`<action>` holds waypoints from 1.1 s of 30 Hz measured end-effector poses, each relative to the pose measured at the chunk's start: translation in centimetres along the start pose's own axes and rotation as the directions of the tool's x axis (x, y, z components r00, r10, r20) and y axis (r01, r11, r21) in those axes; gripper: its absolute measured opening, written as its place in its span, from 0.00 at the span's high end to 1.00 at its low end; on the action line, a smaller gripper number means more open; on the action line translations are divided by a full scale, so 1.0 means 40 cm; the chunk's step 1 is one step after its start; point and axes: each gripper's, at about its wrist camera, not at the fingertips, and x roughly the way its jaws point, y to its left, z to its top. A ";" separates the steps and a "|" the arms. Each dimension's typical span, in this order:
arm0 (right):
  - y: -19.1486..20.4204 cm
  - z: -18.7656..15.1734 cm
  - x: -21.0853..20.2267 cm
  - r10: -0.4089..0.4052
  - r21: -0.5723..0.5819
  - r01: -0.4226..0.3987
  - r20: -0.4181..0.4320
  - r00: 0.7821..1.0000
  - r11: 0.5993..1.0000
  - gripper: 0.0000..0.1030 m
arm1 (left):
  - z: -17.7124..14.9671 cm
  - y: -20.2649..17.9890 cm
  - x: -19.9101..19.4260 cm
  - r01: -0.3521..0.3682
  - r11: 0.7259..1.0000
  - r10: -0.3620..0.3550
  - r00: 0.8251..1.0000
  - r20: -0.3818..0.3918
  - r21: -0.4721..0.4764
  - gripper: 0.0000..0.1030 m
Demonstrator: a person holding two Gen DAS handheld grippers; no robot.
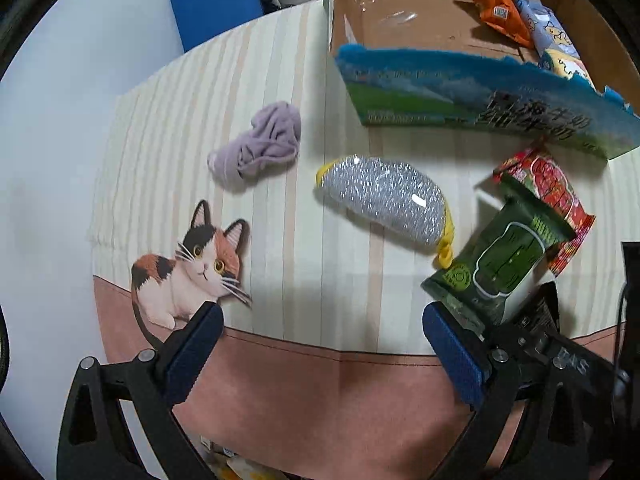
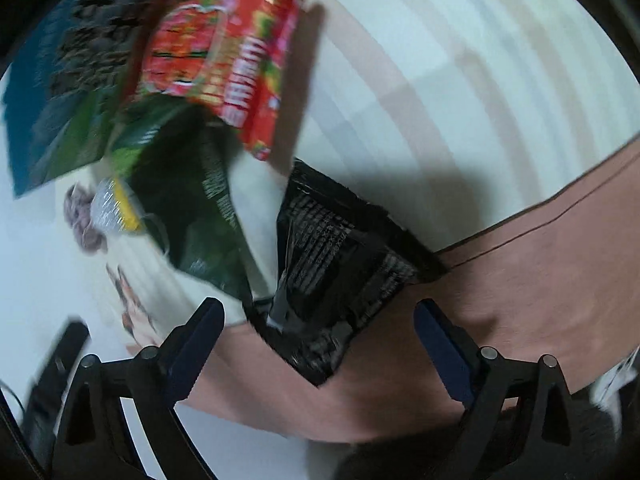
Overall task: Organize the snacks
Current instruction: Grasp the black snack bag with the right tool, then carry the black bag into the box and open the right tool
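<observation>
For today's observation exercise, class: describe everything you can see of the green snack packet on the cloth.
The green snack packet is a dark green, glossy pouch that looks like plastic film, printed with a pale bottle-like outline and a round badge near its lower corner. It appears sealed. It lies flat and slanted on the striped tablecloth, its upper end overlapping the red snack packet, close beside the silver scouring sponge. No gripper holds it. The right wrist view shows it blurred.

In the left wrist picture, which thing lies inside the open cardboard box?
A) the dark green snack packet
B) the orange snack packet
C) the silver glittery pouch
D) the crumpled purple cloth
B: the orange snack packet lies on the floor of the open cardboard box.
</observation>
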 end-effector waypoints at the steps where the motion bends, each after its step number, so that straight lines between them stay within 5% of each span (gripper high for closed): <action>1: 0.008 -0.002 -0.003 -0.027 0.012 0.027 0.026 0.999 1.000 0.13 | -0.002 -0.001 0.001 0.004 1.000 -0.004 1.000 0.001 0.005 0.01; 3: 0.033 0.000 -0.002 -0.077 -0.027 0.077 0.031 0.997 0.997 0.16 | -0.002 -0.010 0.000 0.012 1.000 -0.012 1.000 0.003 0.020 0.01; 5: 0.054 -0.002 -0.007 -0.133 -0.110 0.136 0.029 0.991 0.985 0.35 | -0.004 -0.029 -0.006 0.043 0.998 -0.044 0.999 0.013 0.050 0.01; 6: 0.061 -0.001 -0.012 -0.142 -0.163 0.145 0.031 0.989 0.976 0.53 | 0.003 -0.032 -0.004 0.054 0.997 -0.055 0.998 0.014 0.061 0.01; 11: 0.042 0.018 -0.065 -0.263 -0.374 0.271 0.075 0.962 0.887 0.55 | 0.004 -0.121 0.008 0.151 0.976 -0.149 0.989 -0.022 0.156 0.01; 15: 0.021 0.052 -0.113 -0.377 -0.495 0.404 0.160 0.912 0.769 0.55 | 0.017 -0.220 0.043 0.209 0.941 -0.196 0.978 -0.074 0.266 0.01; 18: 0.015 0.071 -0.134 -0.399 -0.535 0.440 0.197 0.895 0.721 0.55 | 0.035 -0.292 0.094 0.257 0.903 -0.222 0.965 -0.137 0.346 0.01; 21: -0.002 0.090 -0.133 -0.404 -0.542 0.408 0.133 0.905 0.735 0.50 | 0.053 -0.334 0.145 0.236 0.897 -0.189 0.969 -0.158 0.375 0.02; 24: -0.022 0.094 -0.152 -0.366 -0.520 0.381 0.135 0.921 0.765 0.38 | 0.065 -0.337 0.147 0.242 0.908 -0.204 0.968 -0.143 0.341 0.15; 26: -0.018 0.102 -0.163 -0.353 -0.501 0.369 0.130 0.927 0.783 0.37 | 0.071 -0.334 0.141 0.272 0.909 -0.227 0.959 -0.171 0.315 0.55; 29: -0.034 0.095 -0.150 -0.369 -0.468 0.390 0.140 0.919 0.793 0.37 | 0.073 -0.307 0.158 0.334 0.928 -0.281 0.918 -0.278 0.163 0.61; 33: -0.027 0.067 -0.113 -0.391 -0.462 0.425 0.172 0.904 0.778 0.42 | 0.038 -0.276 0.157 0.315 0.946 -0.280 0.916 -0.289 0.081 0.63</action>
